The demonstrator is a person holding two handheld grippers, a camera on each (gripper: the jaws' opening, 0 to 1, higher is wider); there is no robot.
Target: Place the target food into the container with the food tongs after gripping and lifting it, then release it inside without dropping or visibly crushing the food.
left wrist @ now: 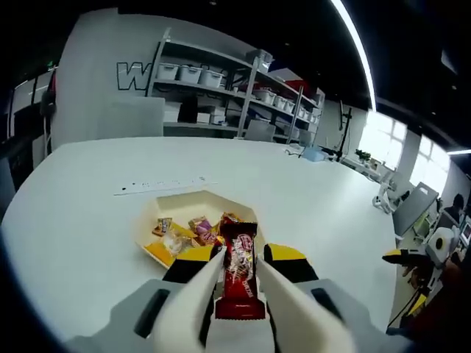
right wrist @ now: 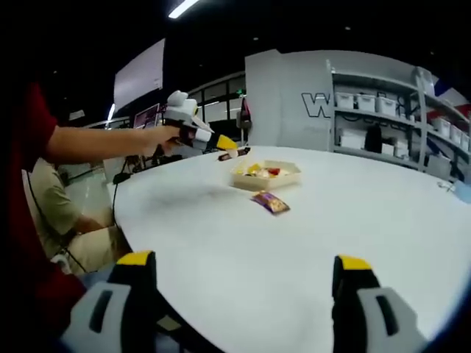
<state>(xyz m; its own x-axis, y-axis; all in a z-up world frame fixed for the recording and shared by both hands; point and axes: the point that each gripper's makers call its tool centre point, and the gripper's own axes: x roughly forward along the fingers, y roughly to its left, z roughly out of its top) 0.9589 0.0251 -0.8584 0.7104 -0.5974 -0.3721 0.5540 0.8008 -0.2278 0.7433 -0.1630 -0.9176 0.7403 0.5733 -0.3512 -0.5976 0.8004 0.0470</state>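
The left gripper pinches a red snack bar just above the near edge of the cream food tray. Released here, it could land on the rim and slide off. The right gripper hangs spread, empty. White round table; storage shelves behind.

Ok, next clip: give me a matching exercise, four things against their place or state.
Things:
1. red snack bar
2. purple packet
3. tray
4. right gripper

Place or state:
A. open, holding nothing
B. lying on the white table beside the tray
C. clamped in the left gripper
D. holding several wrapped snacks

Pairs: 1-C, 2-B, 3-D, 4-A
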